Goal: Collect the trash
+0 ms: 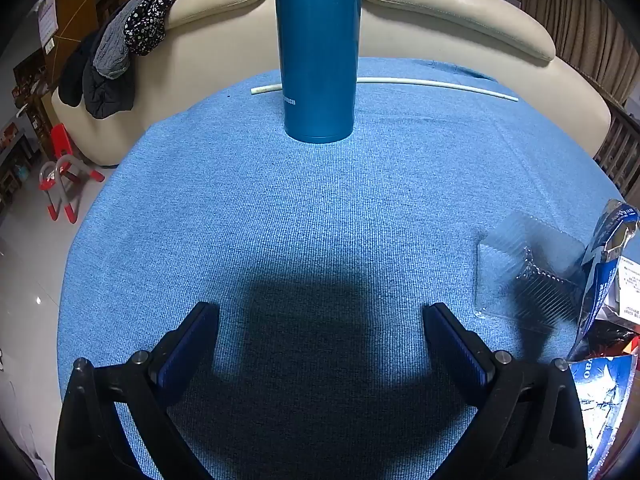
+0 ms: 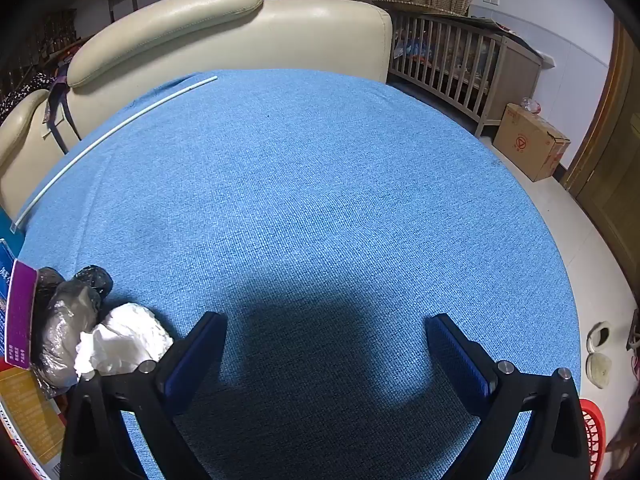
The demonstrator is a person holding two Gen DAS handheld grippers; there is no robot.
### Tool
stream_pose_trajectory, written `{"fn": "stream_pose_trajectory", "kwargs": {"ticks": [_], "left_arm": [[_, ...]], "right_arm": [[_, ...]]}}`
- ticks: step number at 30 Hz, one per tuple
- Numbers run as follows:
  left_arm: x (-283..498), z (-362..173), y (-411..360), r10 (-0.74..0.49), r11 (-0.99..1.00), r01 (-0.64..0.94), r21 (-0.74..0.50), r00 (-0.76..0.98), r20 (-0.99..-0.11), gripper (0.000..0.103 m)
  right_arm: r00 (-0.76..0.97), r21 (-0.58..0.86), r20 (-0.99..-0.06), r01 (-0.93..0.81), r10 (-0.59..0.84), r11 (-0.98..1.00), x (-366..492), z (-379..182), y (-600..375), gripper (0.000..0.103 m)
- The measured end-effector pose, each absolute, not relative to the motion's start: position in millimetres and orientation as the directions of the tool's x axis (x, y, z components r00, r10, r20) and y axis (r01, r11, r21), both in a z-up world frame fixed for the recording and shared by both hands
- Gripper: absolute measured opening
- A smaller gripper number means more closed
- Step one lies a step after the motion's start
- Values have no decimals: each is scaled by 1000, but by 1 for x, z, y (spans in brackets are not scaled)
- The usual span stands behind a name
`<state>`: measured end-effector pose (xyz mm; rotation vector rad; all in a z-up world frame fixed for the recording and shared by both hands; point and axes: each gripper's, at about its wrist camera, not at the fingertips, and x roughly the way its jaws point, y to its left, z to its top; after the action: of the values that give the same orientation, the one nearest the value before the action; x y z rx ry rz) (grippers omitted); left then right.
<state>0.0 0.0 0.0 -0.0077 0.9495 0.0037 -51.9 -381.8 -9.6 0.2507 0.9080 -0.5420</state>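
Note:
My left gripper (image 1: 320,312) is open above the blue cloth table (image 1: 280,220), nothing between its fingers. To its right lie a clear plastic tray (image 1: 524,272) and blue-and-silver foil wrappers (image 1: 604,280), apart from the fingers. My right gripper (image 2: 326,322) is also open and empty over the blue cloth table (image 2: 320,180). Just left of its left finger lie a crumpled white tissue (image 2: 124,340), a crumpled grey-black plastic bag (image 2: 68,320) and a purple packet (image 2: 20,312). The tissue almost touches that finger.
A tall teal tumbler (image 1: 318,52) stands at the table's far side, with a long white stick (image 1: 436,86) lying behind it. A cream sofa (image 2: 224,28) backs the table. A red basket (image 2: 592,436) sits at the lower right, a cardboard box (image 2: 528,140) on the floor.

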Motion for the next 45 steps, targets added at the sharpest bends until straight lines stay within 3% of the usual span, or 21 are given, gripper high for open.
{"fn": "stream_pose_trajectory", "kwargs": {"ticks": [12,15,20,28,45], "left_arm": [[0,1,1,-17,1000,18,-8,580,-814,103],[-3,3,6,-52,998,47,-31,574,-817,103],[-25,33,36,-32,999,9,-34,651,-758,103],[-63,62,40,-38,999,32,-21,706,-707,103],[-184,96,11,-185,981,172,-85,726,-662,103]], "right_arm": [[491,-18,-803,546,-338,838,-47,-11,-382,103],[460,-9,-840,518,-288,855,-48,-5,-384,103],[539,-41,-763,511,-357,859,-83,36,-378,103],[655,32,-696,440,-296,897,-144,79,-340,103],[750,141,-641,325,-164,935,-241,87,-255,103]]}}
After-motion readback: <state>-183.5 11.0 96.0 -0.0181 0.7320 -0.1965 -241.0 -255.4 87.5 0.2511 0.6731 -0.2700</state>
